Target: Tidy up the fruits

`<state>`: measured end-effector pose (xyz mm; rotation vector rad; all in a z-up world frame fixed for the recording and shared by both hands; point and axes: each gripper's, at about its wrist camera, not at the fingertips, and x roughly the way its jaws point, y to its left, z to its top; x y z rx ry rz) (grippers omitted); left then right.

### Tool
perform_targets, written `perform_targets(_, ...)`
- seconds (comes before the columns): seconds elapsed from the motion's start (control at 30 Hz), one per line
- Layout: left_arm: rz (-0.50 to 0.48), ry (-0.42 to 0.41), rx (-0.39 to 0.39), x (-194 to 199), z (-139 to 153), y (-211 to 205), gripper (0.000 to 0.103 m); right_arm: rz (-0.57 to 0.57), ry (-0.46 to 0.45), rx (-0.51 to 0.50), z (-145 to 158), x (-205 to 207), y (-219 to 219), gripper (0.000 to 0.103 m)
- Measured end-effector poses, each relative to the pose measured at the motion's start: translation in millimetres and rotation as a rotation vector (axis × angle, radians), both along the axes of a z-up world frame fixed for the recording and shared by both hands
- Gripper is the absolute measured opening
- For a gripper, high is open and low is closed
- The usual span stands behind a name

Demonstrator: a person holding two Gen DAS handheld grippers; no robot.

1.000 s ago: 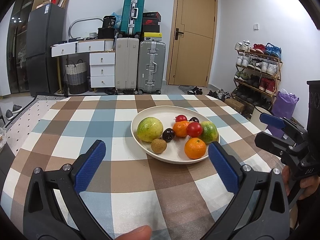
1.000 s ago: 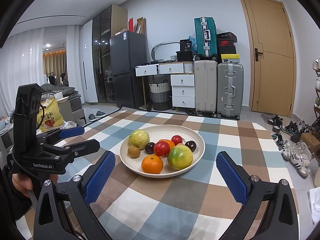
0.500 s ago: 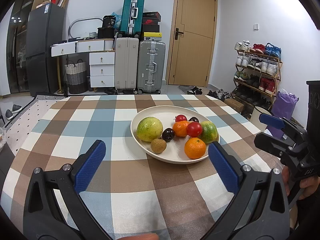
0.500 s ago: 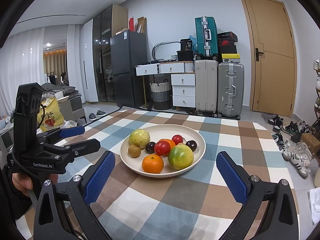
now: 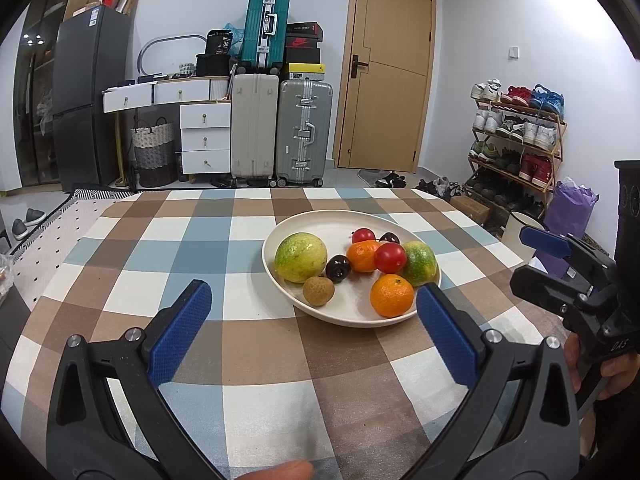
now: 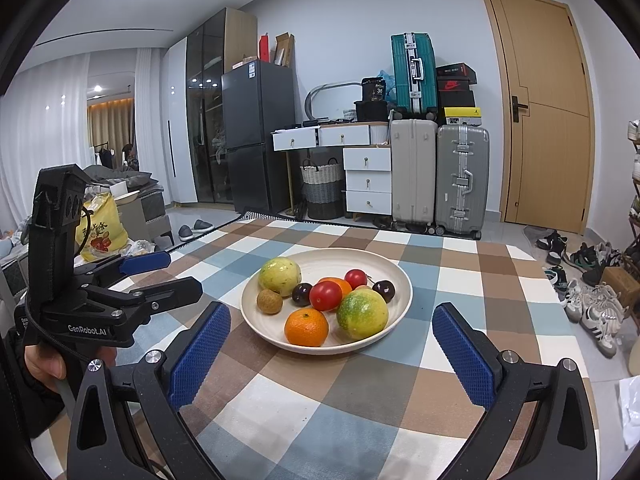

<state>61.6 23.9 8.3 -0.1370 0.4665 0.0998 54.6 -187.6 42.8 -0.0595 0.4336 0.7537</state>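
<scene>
The left gripper [image 5: 312,316] is spread wide, with nothing between its two blue pads. It hangs over the worktop [image 5: 168,256], near the rim of a white bowl [image 5: 320,224]. The right gripper [image 6: 330,344] is spread wide too, and it holds nothing. It hangs over the same worktop, on the other side of the bowl. In the left wrist view the right gripper shows at 3 o'clock, with a hand [image 5: 608,368] on its handle. In the right wrist view the left gripper shows at 9 o'clock, also held by a hand [image 6: 48,364].

The worktop has a cloth of brown, blue and white squares. The bowl sits on it, and all the fruit is inside the bowl. In the left wrist view, a big yellow-green fruit [image 5: 301,257] is at 9 o'clock in the bowl. A small brown fruit [image 5: 318,290] sits just beside it, at 7 o'clock. A dark cherry [image 5: 338,267] is in the middle. An orange [image 5: 391,295] sits at 5 o'clock, close to the rim. A green and orange fruit [image 5: 420,263] is at 3 o'clock. A red tomato [image 5: 390,257] touches it and rests partly in front of a second orange [image 5: 361,255]. At 12 o'clock are a small red fruit [image 5: 363,235] and another dark cherry [image 5: 389,237].

Past the worktop stand suitcases [image 5: 304,132], white drawers [image 5: 205,138], a dark fridge [image 5: 86,92], a wooden door [image 5: 390,64] and a shoe rack [image 5: 516,132].
</scene>
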Motion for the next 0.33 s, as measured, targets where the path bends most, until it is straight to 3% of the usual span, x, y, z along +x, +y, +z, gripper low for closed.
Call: perform_targets(0.33, 0.001, -0.001, -0.001, -0.2, -0.3, -0.2, 0.102, 0.0, -0.001, 0.0, 0.2, -0.1, 0.3, 0.103)
